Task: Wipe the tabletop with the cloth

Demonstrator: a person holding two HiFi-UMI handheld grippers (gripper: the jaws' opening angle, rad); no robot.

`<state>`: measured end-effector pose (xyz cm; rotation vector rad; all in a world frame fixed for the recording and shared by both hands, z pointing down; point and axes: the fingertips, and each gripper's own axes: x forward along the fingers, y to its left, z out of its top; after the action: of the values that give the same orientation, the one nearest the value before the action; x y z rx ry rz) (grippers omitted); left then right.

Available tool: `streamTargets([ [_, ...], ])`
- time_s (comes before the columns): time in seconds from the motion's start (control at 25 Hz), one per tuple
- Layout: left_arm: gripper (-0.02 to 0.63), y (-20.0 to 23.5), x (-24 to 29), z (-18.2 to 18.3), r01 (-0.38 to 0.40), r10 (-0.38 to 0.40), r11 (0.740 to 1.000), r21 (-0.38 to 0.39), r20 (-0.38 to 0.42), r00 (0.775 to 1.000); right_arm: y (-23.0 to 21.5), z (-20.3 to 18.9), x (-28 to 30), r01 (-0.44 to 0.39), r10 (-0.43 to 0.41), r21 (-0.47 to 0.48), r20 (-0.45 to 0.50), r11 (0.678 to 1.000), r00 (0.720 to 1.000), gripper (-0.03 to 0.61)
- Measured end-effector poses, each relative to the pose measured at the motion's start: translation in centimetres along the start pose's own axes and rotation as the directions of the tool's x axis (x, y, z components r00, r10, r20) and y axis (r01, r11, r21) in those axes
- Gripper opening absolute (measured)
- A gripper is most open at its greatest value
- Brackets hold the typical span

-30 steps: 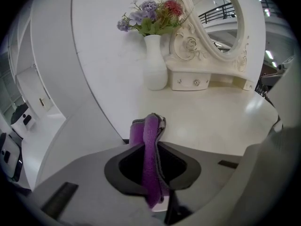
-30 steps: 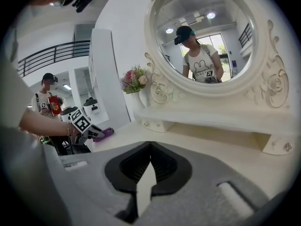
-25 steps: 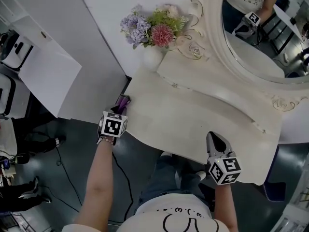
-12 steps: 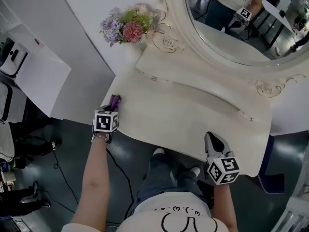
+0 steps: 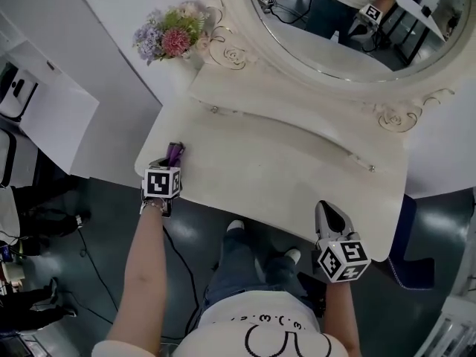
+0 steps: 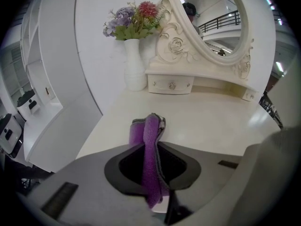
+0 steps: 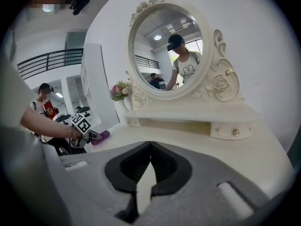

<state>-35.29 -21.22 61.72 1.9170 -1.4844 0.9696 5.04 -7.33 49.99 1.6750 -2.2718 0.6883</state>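
Note:
A purple cloth (image 5: 174,153) is pinched in my left gripper (image 5: 168,163), which sits at the front left corner of the cream tabletop (image 5: 275,177). In the left gripper view the cloth (image 6: 151,140) stands folded between the shut jaws of the left gripper (image 6: 153,126), its end sticking out over the tabletop (image 6: 211,121). My right gripper (image 5: 329,216) hovers at the front right edge, shut with nothing in it. In the right gripper view the right gripper (image 7: 150,147) has its tips touching, and the left gripper (image 7: 89,133) with the cloth (image 7: 101,136) shows far left.
A white vase of flowers (image 5: 169,37) stands at the back left. An oval mirror (image 5: 349,21) rises over a raised drawer shelf (image 5: 282,121) along the back. A white cabinet (image 5: 44,117) is to the left. The person's legs (image 5: 253,266) are under the front edge.
The head view has swung, so the table sits lower left in the picture. The left gripper with the cloth now lies a little further in from the table's left corner. The right gripper stays put.

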Motion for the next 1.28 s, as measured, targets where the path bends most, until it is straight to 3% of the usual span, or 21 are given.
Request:
streamTargets([
  [0.64,0.064,-12.1,-0.3,-0.1,0.070,-0.070,0.996,0.052,-0.010,0.997,-6.6,-1.0,-5.4,0.033,-0.035,0.051,0.029,0.998,0.999,0.000],
  [1.28,0.064,-22.0,-0.9,0.0,0.083,-0.084,0.993,0.081,0.003,0.997,-12.7,-1.9,-10.0,0.067,-0.072,0.077,0.060,0.995,0.996,0.000],
])
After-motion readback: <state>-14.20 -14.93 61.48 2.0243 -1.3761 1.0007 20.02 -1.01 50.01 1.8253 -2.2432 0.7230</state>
